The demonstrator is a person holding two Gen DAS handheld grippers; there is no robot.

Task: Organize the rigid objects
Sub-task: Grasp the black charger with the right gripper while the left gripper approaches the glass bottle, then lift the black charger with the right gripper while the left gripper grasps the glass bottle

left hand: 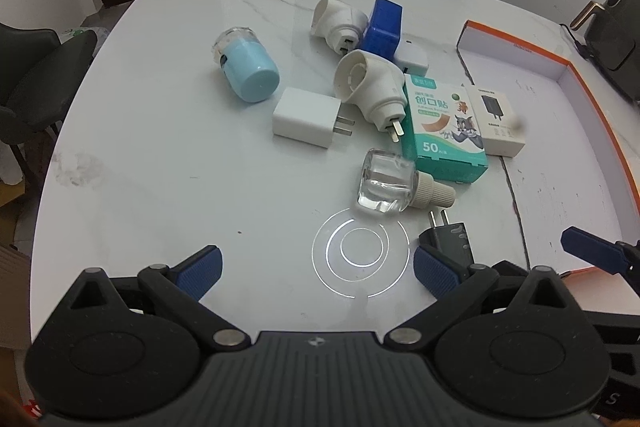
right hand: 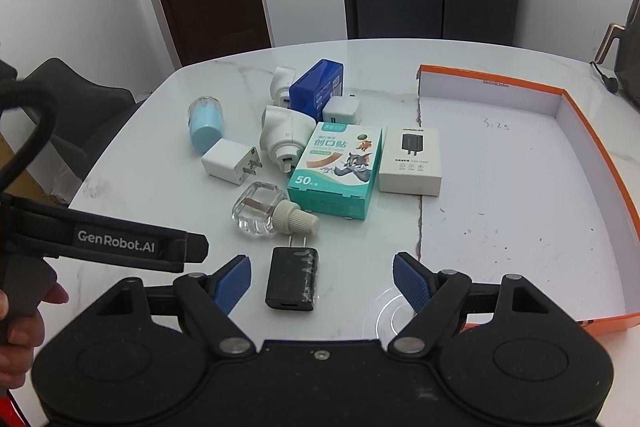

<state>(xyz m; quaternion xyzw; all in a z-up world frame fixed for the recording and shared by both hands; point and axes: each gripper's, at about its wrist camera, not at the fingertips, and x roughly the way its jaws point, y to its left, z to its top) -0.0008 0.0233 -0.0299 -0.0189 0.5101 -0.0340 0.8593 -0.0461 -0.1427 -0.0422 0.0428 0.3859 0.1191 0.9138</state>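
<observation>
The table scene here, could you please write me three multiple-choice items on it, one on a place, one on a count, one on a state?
1. Where does the black charger lie?
A. between the open fingers of the right tool
B. inside the orange tray
C. on top of the green box

2. How many things lie inside the orange tray?
A. three
B. one
C. none

3. How does the clear bottle rest?
A. upright on its base
B. on its side
C. held in the left tool

Answers: 1 A, the right wrist view shows the charger on the table between the two blue pads. 2 C, the tray's white floor is bare. 3 B, its ribbed cap points sideways toward the green box, and the left tool is open and holds nothing.
</observation>
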